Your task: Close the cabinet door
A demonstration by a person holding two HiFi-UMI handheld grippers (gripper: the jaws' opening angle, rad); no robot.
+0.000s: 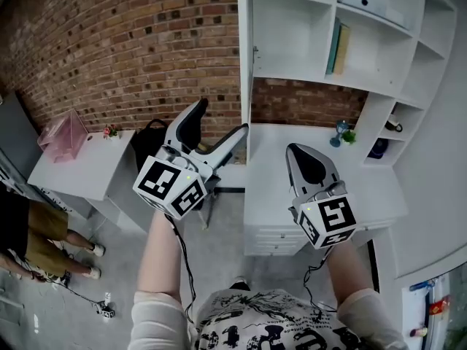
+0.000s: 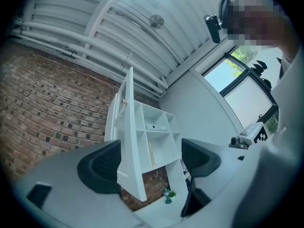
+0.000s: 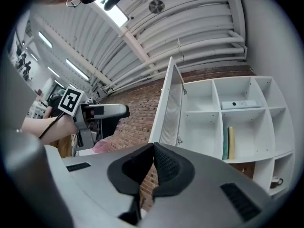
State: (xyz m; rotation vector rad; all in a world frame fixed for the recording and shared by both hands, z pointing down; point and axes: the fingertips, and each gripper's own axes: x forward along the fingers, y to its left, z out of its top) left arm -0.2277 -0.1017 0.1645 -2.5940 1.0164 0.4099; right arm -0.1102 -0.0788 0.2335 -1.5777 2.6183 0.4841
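The white cabinet door [image 1: 244, 64] stands swung open, edge-on to me, over the white desk [image 1: 277, 188]. My left gripper [image 1: 219, 122] is open, and one fingertip [image 1: 241, 130] reaches up by the door's lower corner. In the left gripper view the door [image 2: 128, 141] shows in the gap of my left gripper [image 2: 149, 160], close to the left pad; contact cannot be told. My right gripper [image 1: 306, 159] is shut on nothing, lower and to the right over the desk. In the right gripper view my right gripper [image 3: 153, 167] points at the door [image 3: 168, 113] and open shelves.
The shelf unit [image 1: 306, 68] holds books [image 1: 338, 48] and a white box [image 1: 372, 2]. A small ornament and plant [image 1: 341, 133] stand on the desk. At left are a side table [image 1: 80, 173] with a pink box [image 1: 64, 133], a dark chair [image 1: 149, 141], and a person's legs [image 1: 44, 232].
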